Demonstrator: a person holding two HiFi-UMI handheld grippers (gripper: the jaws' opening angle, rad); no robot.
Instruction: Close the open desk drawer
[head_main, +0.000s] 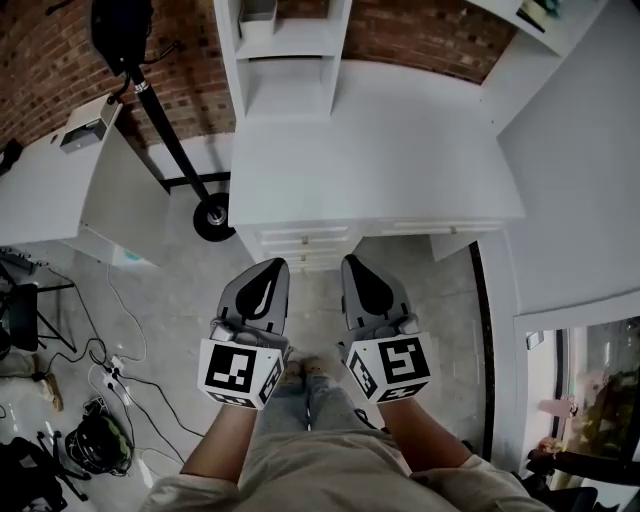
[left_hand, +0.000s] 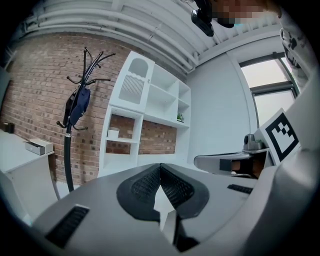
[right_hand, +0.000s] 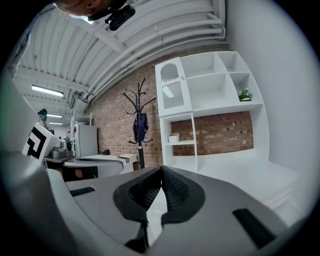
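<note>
In the head view the white desk (head_main: 380, 150) fills the upper middle of the frame, and the drawer (head_main: 305, 245) is at its front edge, just above the centre, where the white drawer fronts stick out a little under the desk top; how far it is open I cannot tell. The left gripper (head_main: 275, 263) and the right gripper (head_main: 350, 260) are side by side in the lower middle, with their tips just below the drawer fronts and not touching them. In each gripper view the two jaws meet at the tips and there is nothing between them. A black coat stand (head_main: 165, 130) is at the upper left, beside a white shelf unit (head_main: 285, 60) that is on the desk.
</note>
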